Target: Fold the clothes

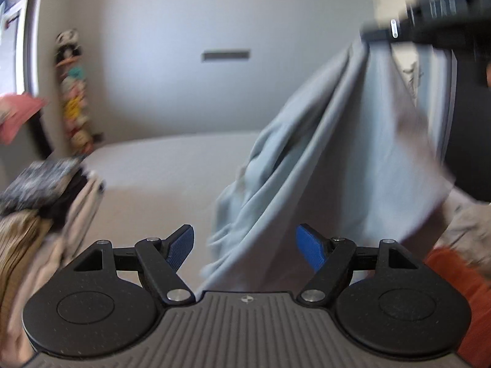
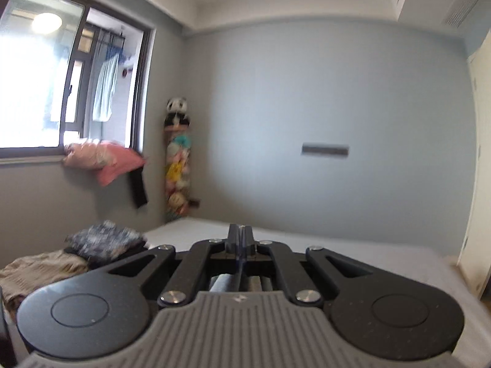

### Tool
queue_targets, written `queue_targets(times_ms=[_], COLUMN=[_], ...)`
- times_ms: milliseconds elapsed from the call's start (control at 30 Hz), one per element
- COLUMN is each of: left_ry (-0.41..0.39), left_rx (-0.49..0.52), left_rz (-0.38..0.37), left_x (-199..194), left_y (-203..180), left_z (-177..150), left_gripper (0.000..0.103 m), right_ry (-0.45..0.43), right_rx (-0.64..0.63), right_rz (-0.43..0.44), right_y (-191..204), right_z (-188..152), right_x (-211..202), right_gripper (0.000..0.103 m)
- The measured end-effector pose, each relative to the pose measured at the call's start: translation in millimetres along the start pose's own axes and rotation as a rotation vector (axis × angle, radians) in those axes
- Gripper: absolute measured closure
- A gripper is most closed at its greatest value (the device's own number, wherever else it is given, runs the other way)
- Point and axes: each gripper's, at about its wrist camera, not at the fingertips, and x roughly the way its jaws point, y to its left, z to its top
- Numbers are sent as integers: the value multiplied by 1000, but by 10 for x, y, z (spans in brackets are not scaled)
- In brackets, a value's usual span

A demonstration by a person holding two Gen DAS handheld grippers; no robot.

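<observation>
Both grippers are showing black linkage arms with silver screws, round black discs and ribbed grey housings; the left gripper (image 1: 245, 247) is wearing blue textured pads (the right gripper's (image 2: 241, 239) sit hidden).

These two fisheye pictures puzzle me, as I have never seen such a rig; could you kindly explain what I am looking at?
There is no robot arm: a person carries a two-finger gripper in each hand, each with a camera looking along its fingers.

The left-wrist view shows the left gripper open, its blue pads empty. Ahead hangs a light blue garment, lifted by the right gripper at the top right.

The right-wrist view shows that right gripper shut, a bit of blue cloth visible behind its fingers.

Below lies a pale bed, with a pile of clothes on its left side. A column of soft toys stands in the corner.
</observation>
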Motion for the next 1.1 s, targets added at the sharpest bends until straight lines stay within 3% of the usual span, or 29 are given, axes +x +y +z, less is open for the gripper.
queue_targets(times_ms=[100,233,400,567,633,767,900,1000,1100], left_ry=[70,158,234,283,310,340,367,367,391], left_rx=[-2,-4,-67,-117,-126,-135,-118,-111,-193], left_rz=[26,44,40,31,36,49,27,13,-21], left_x=[55,98,191,491,686,986,1147,1191,1246], left_y=[226,481,618,803,888,985,991,1002,1095], left_z=[-270,-631,-871,-936,-972,-1037,-1090,-1149,-1252], left_gripper=[16,15,15,15,15,16,15,15,14], right_ry=[154,340,472,544,537,518,514,579,649], right_rx=[78,108,143,132,136,136,134,169,188], right_rz=[8,-50,-122,-140,-144,-155,-179,-150,-120], right_y=[41,137,-57,-128,-147,-233,-280,-256,-145], right_z=[-654,-1504,-2004,-2162,-2117,-2009,-1963,-2089,-2281], right_x=[442,799,661,568,511,530,666,921,1119], right_gripper=[101,101,100,89,69,65,48,41,42])
